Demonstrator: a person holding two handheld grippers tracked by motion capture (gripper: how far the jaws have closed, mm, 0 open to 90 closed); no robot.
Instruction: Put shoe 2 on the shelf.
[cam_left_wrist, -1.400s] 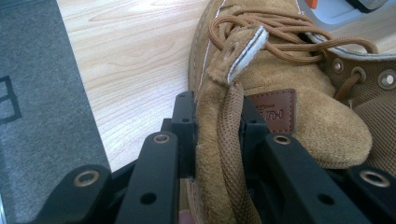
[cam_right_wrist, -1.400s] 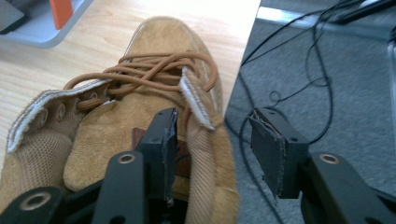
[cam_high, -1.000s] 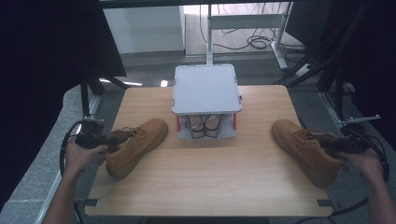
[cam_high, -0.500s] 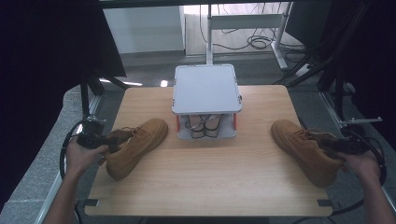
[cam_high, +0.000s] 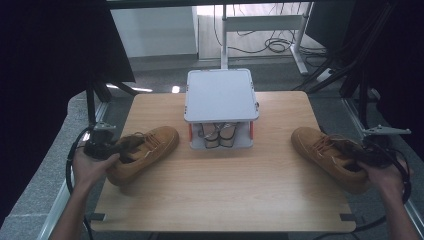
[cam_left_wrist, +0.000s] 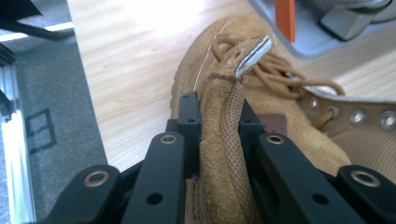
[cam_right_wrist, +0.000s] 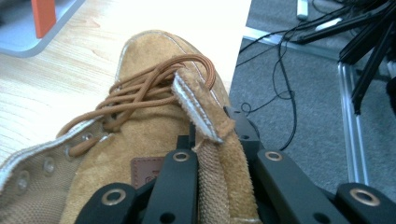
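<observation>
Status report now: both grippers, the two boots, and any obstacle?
Left gripper just closed on left boot collar. Right gripper just closed on right boot collar. Grey rack stands between boots, apart from both.

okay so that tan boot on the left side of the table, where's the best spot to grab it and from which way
Grip the tan boot by its collar wall, coming from the heel end. That flap is thin, stiff and upright, so narrow jaws can pinch it. The left gripper, whose jaws have just been closing, already clamps it there.
</observation>
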